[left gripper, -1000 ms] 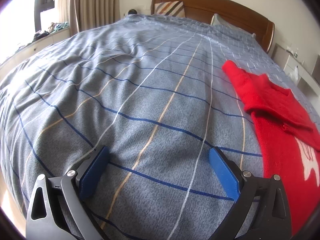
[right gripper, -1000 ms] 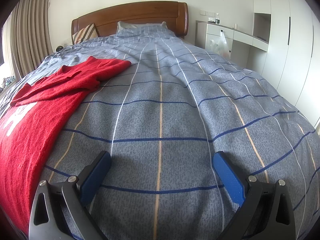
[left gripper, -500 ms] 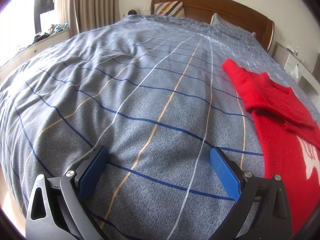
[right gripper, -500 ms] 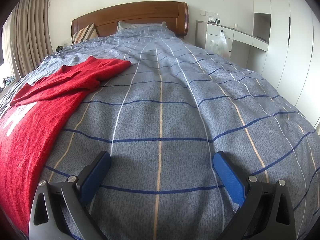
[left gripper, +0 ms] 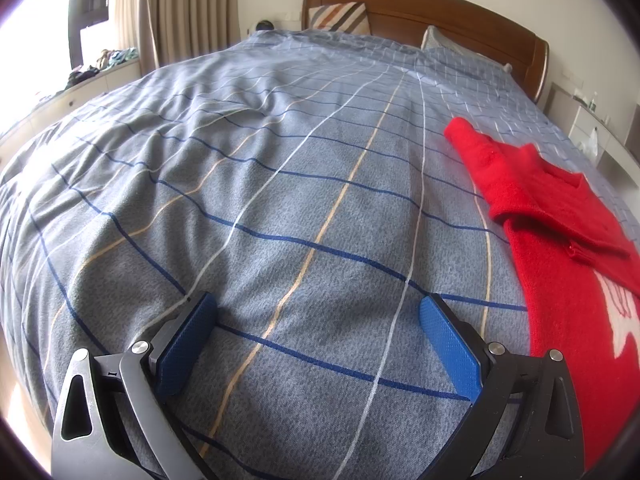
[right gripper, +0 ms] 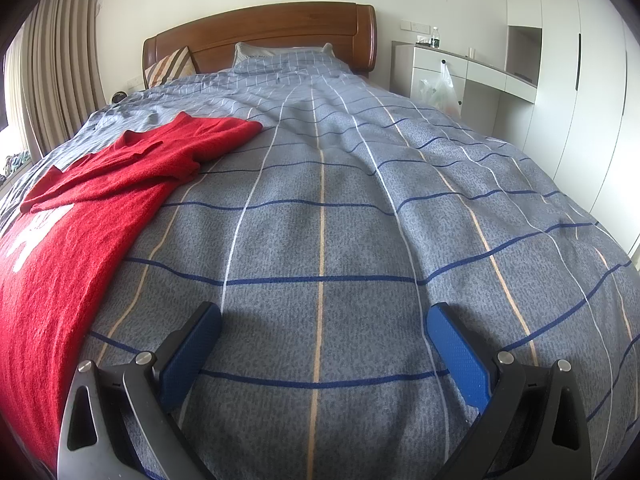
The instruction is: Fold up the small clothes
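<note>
A red knitted sweater (left gripper: 560,264) with a white print lies flat on the grey checked bedspread (left gripper: 280,184), its sleeves folded across the chest. In the left wrist view it is at the right edge; in the right wrist view the sweater (right gripper: 80,216) is at the left edge. My left gripper (left gripper: 318,312) is open and empty, low over the bedspread to the left of the sweater. My right gripper (right gripper: 324,320) is open and empty, low over the bedspread (right gripper: 360,216) to the right of the sweater. Neither touches the sweater.
A wooden headboard (right gripper: 260,36) and pillows (right gripper: 280,54) are at the far end of the bed. A white desk and cabinets (right gripper: 480,76) stand on the right, with a plastic bag (right gripper: 436,92) hanging. Curtains (left gripper: 180,12) and a window ledge with clutter (left gripper: 100,64) are on the left.
The left gripper has shifted very slightly; the sweater and right gripper have not visibly moved. Both grippers stay open.
</note>
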Demonstrator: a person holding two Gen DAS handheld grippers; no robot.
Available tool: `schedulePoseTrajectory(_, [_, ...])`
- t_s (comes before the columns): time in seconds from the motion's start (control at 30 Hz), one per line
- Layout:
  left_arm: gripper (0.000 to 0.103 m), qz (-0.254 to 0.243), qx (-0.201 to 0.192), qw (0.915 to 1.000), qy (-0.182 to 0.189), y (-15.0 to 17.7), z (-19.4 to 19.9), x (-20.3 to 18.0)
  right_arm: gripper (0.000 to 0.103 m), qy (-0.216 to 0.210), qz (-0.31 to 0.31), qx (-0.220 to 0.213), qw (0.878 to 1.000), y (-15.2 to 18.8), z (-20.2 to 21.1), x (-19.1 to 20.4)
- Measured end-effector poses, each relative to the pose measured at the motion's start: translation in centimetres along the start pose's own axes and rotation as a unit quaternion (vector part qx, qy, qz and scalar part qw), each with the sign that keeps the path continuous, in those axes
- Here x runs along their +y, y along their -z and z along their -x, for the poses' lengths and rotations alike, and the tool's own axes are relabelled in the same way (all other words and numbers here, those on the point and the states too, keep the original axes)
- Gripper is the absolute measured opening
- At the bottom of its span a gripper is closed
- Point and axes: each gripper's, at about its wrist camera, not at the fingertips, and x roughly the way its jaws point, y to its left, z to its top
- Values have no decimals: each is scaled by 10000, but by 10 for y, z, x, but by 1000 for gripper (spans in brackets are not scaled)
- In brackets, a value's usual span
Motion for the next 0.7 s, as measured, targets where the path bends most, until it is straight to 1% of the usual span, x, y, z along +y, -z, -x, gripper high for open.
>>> schedulePoseTrajectory(0.7, [102, -7, 3, 10000, -9, 0, 0, 0, 102, 0, 0, -1, 10000, 0, 0, 0])
